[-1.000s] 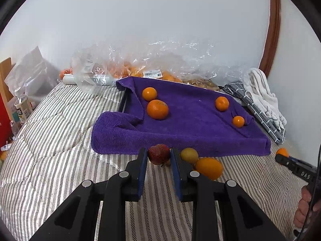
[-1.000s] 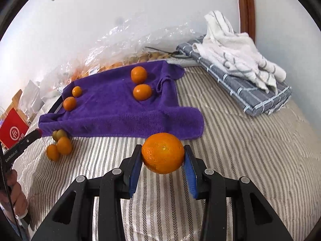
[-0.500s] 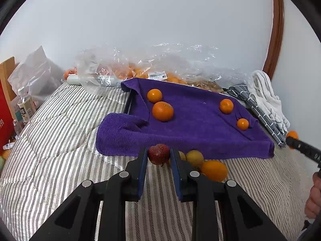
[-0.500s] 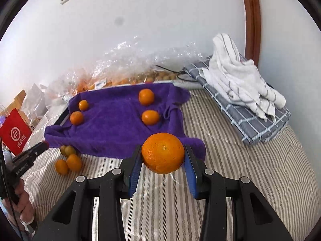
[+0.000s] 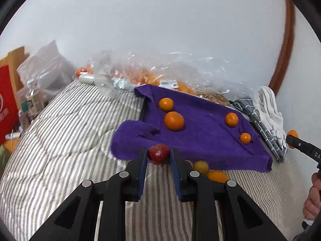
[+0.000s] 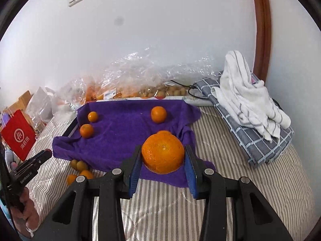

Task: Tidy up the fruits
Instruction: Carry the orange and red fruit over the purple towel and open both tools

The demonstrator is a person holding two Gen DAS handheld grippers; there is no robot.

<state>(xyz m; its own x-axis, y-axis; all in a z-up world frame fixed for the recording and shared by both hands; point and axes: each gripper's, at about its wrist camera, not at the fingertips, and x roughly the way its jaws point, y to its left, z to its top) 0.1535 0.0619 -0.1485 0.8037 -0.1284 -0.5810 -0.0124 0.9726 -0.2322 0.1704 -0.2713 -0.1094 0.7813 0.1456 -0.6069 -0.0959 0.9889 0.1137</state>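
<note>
The left gripper [image 5: 158, 155] was closed to a narrow gap around a small red fruit [image 5: 158, 153], its blue pads pressed against both sides. The fruit was rounded and bumpy-skinned, with no clear long axis, and it hung just above the near edge of the purple towel [image 5: 200, 136]. The right gripper [image 6: 163, 154] stood much wider, its jaws spread to clamp a large orange [image 6: 163, 153] whose dimpled navel faced the camera; round as it was, it pointed nowhere in particular.

Compared with a second earlier, both grippers had come forward and up toward the towel. The big orange, which had been over bare striped bedding, now sat over the towel's near right corner and hid most of a mandarin [image 6: 164, 132] behind it. The red fruit kept the same seat between its pads.

Four mandarins lay on the towel: two on its left side [image 5: 174, 121] [image 5: 166, 104] and two toward the right [image 5: 231, 119] [image 5: 245, 138]. Just off the towel's near edge, on the striped bed [image 5: 66, 140], a few small yellow and orange fruits [image 5: 201, 166] huddled together. Farther back, crinkled clear plastic bags [image 6: 144, 76] of fruit lined the wall. To the right, a white striped cloth [image 6: 246, 100] was piled on a folded grey checked one [image 6: 258, 146]. A red paper bag [image 6: 18, 134] stood far left.
</note>
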